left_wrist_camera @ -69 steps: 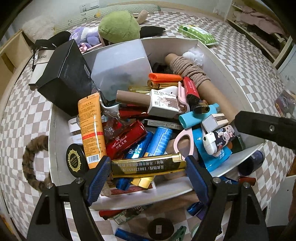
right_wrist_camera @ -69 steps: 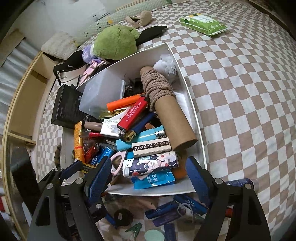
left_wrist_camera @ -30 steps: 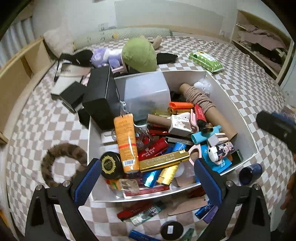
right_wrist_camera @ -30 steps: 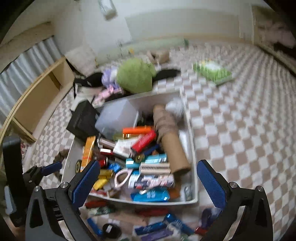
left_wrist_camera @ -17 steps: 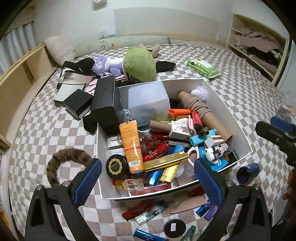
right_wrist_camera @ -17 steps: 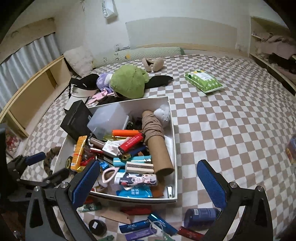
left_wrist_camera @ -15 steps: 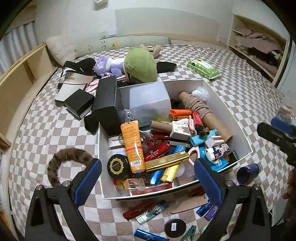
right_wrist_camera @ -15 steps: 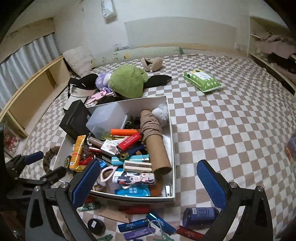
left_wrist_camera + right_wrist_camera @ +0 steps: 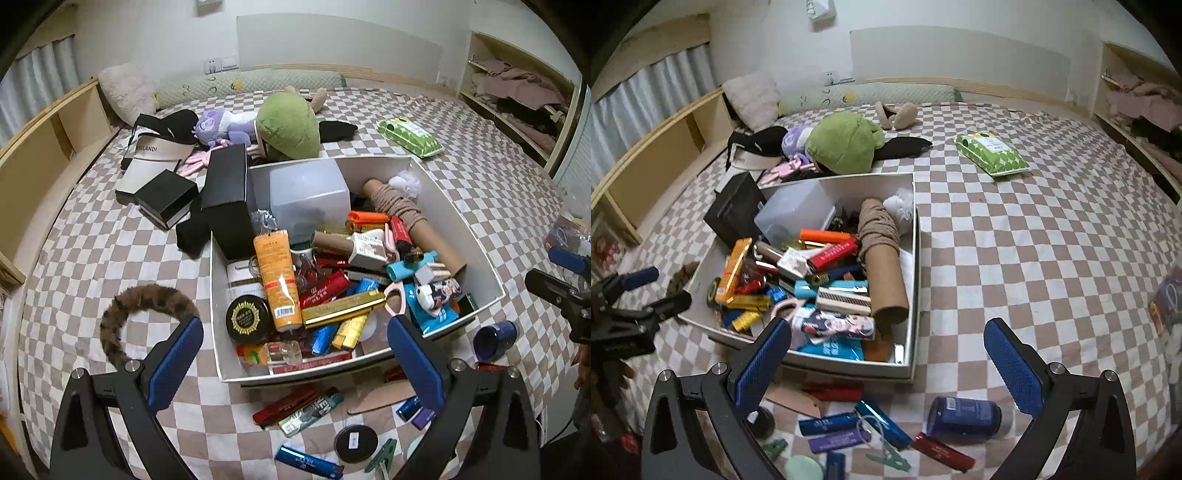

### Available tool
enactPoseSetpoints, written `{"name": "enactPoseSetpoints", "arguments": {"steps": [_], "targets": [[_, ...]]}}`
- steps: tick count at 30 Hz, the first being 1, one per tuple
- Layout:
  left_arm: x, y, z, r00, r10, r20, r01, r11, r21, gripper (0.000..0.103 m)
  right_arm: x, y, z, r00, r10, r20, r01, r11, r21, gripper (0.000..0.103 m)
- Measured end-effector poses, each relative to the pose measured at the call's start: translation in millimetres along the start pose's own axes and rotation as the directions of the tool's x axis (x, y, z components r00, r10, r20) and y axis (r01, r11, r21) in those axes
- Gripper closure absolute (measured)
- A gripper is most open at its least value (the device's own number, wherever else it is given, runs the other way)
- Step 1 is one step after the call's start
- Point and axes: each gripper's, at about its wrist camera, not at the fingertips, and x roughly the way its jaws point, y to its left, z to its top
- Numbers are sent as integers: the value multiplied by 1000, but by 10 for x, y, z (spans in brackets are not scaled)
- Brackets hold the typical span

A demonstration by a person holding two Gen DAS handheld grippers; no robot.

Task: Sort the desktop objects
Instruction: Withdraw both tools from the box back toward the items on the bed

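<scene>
A white box (image 9: 480,236) on the checkered bed cover is piled with small items: an orange tube (image 9: 277,277), a gold bar (image 9: 341,304), lighters, and a rope-wound cardboard tube (image 9: 882,258). More lighters (image 9: 827,422), a blue bottle (image 9: 964,413) and a black round tin (image 9: 355,441) lie loose in front of the box. My left gripper (image 9: 295,354) hangs open and empty above the box's near edge. My right gripper (image 9: 886,354) is open and empty over the near right corner of the box (image 9: 916,258). Each gripper shows at the edge of the other's view.
A green plush (image 9: 290,123), a purple plush and a black bag sit behind the box. Black boxes (image 9: 225,192) lean at its left, and a brown furry hoop (image 9: 129,314) lies nearer. A green wipes pack (image 9: 991,153) rests far right. Wooden shelves line the left side.
The gold bar that sat between my left fingers now lies in the box, and that gripper has opened wide. Both grippers have drawn back and up from the box.
</scene>
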Motion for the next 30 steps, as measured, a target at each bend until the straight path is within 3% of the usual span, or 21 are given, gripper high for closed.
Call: {"name": "enactPoseSetpoints", "arguments": {"steps": [16,20,30], "targets": [[-59,61,-267,998,-34,-54,37,998,55,2,72,-240,-329,992,-67,-110,62,997,-49,0],[-108,24,-328,995,-82,-63,86,995,59,2,101,-187,-473,991,-51,-120,39,994,-105,0],[-12,-207,-542,982,-118,-148,140,979,150,4,152,-43,-744,985,32,-167,-58,987,-150,0]]}}
